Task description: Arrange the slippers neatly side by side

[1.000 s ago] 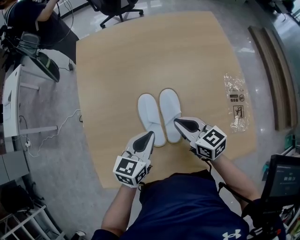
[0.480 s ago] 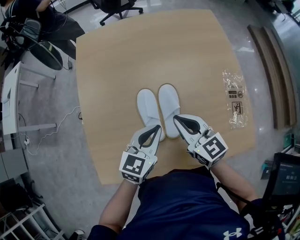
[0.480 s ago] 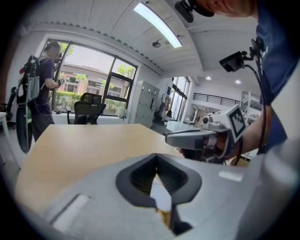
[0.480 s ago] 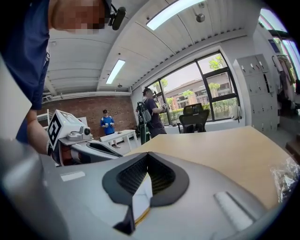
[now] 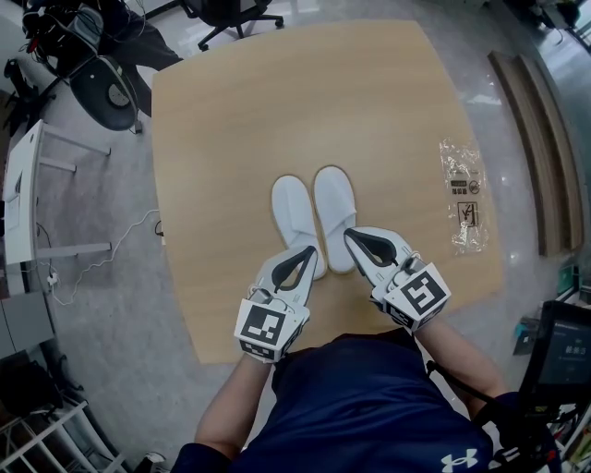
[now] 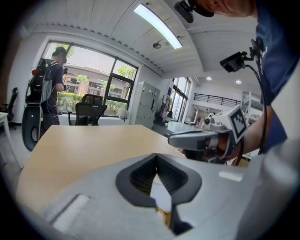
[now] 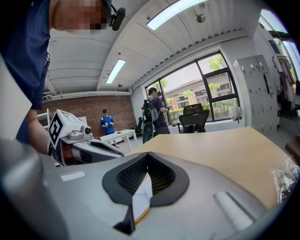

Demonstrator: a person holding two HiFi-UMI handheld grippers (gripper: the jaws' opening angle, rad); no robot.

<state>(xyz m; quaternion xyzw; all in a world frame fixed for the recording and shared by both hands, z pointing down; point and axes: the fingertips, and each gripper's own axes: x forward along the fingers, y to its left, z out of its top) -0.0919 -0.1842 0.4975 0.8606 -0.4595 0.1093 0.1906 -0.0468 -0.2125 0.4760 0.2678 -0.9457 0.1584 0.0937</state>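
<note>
Two white slippers, the left slipper [image 5: 295,217] and the right slipper [image 5: 333,207], lie side by side, toes away from me, on the wooden table [image 5: 240,120]. My left gripper [image 5: 313,249] hovers over the left slipper's heel, shut and empty. My right gripper [image 5: 349,236] hangs shut and empty over the right slipper's heel. In the left gripper view the jaws [image 6: 157,156] meet, and a white slipper [image 6: 158,191] shows through the gap behind them. The right gripper view shows the same: closed jaws [image 7: 147,154] over a white slipper [image 7: 139,197].
A clear plastic bag [image 5: 464,194] lies near the table's right edge. An office chair [image 5: 226,14] stands beyond the far edge. A person with a backpack [image 5: 102,37] is at the far left, a white desk [image 5: 23,203] at the left, wooden planks [image 5: 545,148] on the floor at right.
My left gripper moved forward and right, up to the left slipper's heel. The right gripper shifted only slightly. The slippers stayed put. The person at the far left moved away.
</note>
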